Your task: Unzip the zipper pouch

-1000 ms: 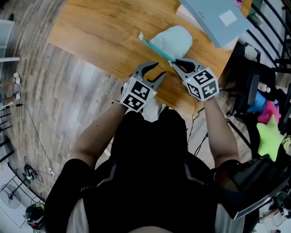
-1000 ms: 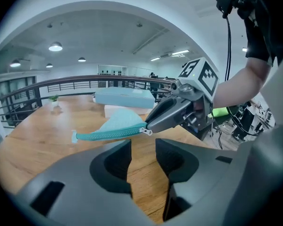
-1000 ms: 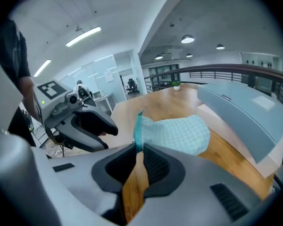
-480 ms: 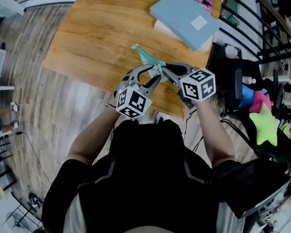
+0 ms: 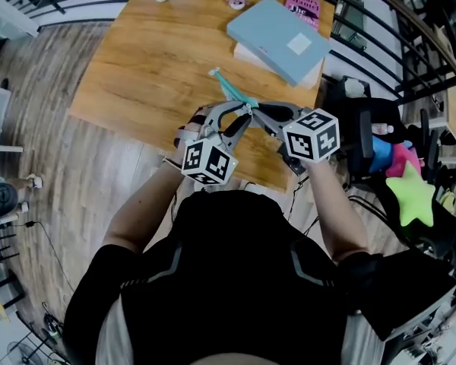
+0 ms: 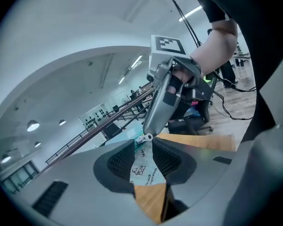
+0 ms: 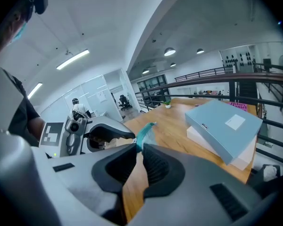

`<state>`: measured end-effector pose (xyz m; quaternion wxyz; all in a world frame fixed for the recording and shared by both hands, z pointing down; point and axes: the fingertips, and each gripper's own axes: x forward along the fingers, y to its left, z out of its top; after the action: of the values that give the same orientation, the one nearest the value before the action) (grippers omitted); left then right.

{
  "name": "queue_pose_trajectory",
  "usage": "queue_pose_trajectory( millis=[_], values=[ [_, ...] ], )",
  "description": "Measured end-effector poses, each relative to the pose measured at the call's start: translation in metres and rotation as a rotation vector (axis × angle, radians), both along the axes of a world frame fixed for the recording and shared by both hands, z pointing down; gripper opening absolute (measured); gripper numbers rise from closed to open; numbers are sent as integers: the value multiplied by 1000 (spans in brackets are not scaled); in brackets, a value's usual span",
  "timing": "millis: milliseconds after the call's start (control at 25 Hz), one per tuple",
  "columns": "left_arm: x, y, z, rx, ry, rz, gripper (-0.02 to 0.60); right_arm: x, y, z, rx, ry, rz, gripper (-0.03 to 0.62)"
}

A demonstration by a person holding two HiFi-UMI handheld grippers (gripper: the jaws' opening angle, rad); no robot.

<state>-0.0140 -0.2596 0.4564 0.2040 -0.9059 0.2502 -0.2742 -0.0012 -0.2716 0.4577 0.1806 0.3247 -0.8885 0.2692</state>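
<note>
Above the near edge of the tabletop, the pouch hangs in the air, clear of the wood, gripped from two sides. On the left, the left tongs have just been closing and now pinch the pale fabric just under the top edge, with cloth filling the gap between the pads. On the right, the right tongs are pressed almost together on the near end of the zipper, and their tip appears to sit at the small metal pull tab.

The step in hand looks like setting the two grips, and no opening shows along the zipper yet. The next move calls for the left tongs to hold the cloth firmly while the right tongs draw the tab along the teal band, toward its far end. The pull should stay in line with the teeth so the thin tab does not slip out.

The pouch is soft and limp, pale mint with a darker teal zipper strip, and it carries a small printed drawing on its side.
</note>
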Motion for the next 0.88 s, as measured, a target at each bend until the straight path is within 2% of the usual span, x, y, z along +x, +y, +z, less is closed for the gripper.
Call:
queue_pose_trajectory(
  millis=[120,200,440,880],
  values=[
    [3,2,-8,46,-11,8,137,1,2,-3,0,-1,0,52],
    [5,4,-10,45,-8,17,128,2,3,-5,4,-3,-1,52],
    [0,6,-18,-114,136,-31,51,4,8,-10,18,-2,-7,52],
    [-9,13,-23,-357,313,-95,34,-1,17,-13,45,33,-47,52]
  ],
)
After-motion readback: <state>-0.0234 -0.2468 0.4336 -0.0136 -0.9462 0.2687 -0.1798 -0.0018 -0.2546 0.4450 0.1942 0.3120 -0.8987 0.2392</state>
